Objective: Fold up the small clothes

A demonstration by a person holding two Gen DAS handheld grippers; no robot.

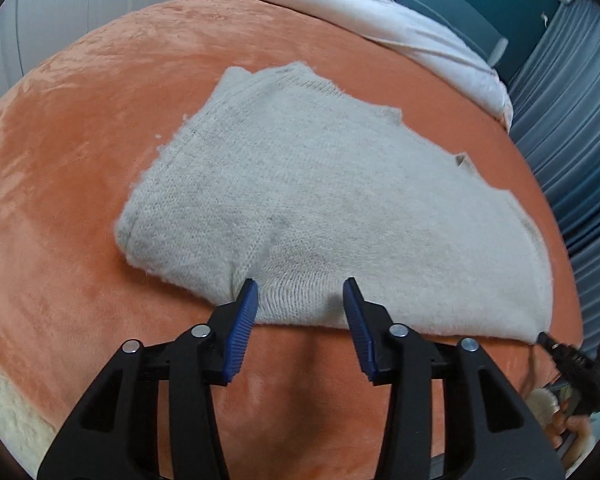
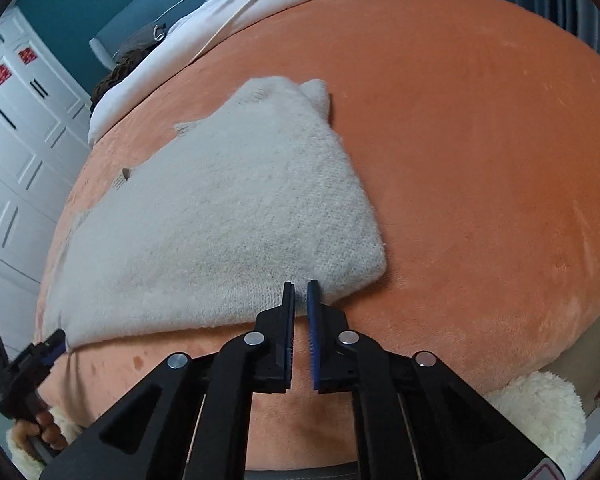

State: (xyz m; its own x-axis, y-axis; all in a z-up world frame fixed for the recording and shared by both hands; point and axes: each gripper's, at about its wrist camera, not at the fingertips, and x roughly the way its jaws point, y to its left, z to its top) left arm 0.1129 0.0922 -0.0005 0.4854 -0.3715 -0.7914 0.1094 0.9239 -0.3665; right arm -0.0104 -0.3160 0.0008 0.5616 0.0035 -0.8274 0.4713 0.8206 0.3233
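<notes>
Grip matters: right claw (image 2: 299,286) seemingly pinches the fuzzy pale-grey knitted sweater's (image 2: 228,216) near hem, left claw (image 1: 300,288) gapes wide, needing matching bite.

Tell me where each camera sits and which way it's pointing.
Left wrist: rides the left gripper, jaws open, looking along its fingers over the grey sweater's near edge; right gripper at far right.
Right wrist: rides the right gripper, jaws nearly shut at the sweater's hem; left gripper at lower left.
Shared: sweater, orange blanket.
</notes>
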